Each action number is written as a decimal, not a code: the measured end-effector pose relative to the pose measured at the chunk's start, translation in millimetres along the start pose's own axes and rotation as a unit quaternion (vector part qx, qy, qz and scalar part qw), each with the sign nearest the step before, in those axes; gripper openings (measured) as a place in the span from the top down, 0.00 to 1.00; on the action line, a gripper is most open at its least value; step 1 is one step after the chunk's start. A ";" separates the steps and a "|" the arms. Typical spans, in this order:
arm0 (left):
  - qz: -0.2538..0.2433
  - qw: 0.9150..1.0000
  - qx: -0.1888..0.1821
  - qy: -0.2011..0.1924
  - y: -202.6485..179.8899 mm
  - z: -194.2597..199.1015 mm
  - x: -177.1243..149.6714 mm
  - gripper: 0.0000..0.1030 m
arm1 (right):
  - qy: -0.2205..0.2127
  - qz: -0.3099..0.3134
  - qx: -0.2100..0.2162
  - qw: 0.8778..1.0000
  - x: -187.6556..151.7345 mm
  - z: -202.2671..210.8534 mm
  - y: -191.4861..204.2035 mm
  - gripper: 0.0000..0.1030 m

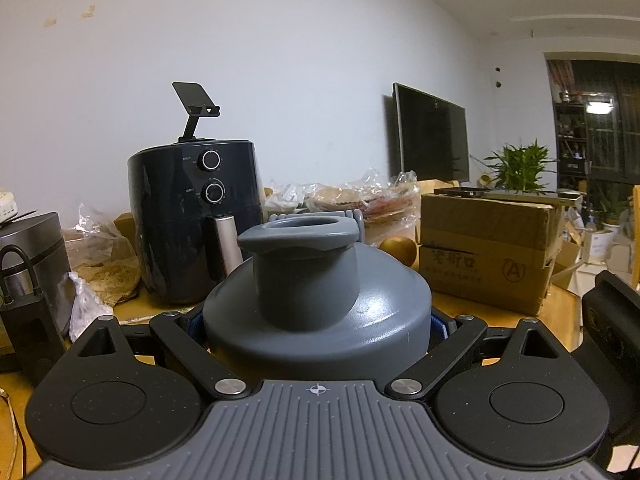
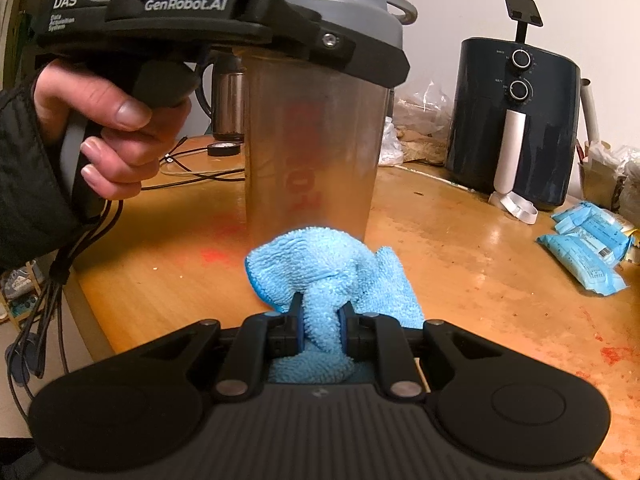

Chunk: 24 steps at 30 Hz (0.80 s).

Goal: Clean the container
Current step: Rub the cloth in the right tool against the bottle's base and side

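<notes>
Two grippers at work over a round wooden table (image 2: 460, 240), glossy and amber, flecked with red stains. Left gripper (image 1: 318, 320): matte black linkages spread wide around the grey plastic lid (image 1: 316, 312) of a shaker bottle (image 2: 312, 140), blue-lined pads flanking the lid's dome on either side, clamped just under the rim as seen from the right wrist. Lid smooth and rounded, topped by a stubby cylindrical spout with a flared oval mouth. Bottle body translucent, cloudy, slightly tapered, with blurred red lettering down its side, standing upright near the table's edge. Bare hand (image 2: 112, 128) wrapped around the left gripper's black pistol handle, dark quilted sleeve at the wrist, cables dangling below.

Right gripper (image 2: 319, 324): jaws almost fully together, pinching a bunched fold of a light blue microfibre cloth (image 2: 320, 264), fluffy and looped in texture, puffed out in front of the fingers just before the bottle's base; touching it or not, impossible to tell.

Behind: dark glossy air fryer (image 2: 516, 128), barrel-shaped, two round dials and a silvery handle; worn cardboard box (image 1: 488, 248); crinkled blue packets (image 2: 588, 248).
</notes>
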State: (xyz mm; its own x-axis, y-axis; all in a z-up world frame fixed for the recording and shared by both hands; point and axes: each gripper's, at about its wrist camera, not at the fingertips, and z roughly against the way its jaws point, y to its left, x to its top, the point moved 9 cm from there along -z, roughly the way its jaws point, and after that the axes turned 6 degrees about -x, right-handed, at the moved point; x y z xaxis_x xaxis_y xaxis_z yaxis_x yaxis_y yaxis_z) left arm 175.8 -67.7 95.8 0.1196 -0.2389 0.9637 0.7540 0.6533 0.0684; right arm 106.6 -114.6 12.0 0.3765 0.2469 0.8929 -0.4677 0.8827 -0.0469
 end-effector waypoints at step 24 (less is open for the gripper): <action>0.002 1.000 0.013 0.005 0.2 0.2 0.1 0.08 | -0.040 -0.030 0.004 0.999 14.8 14.4 -0.5 0.94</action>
State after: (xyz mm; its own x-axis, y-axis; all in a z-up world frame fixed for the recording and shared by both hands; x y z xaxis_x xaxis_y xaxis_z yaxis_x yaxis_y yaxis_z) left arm 175.9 -67.5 96.0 0.1289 -0.2441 0.9611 0.7372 0.6719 0.0718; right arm 100.9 -117.1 31.6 0.3390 0.1596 0.9271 -0.4521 0.8919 0.0118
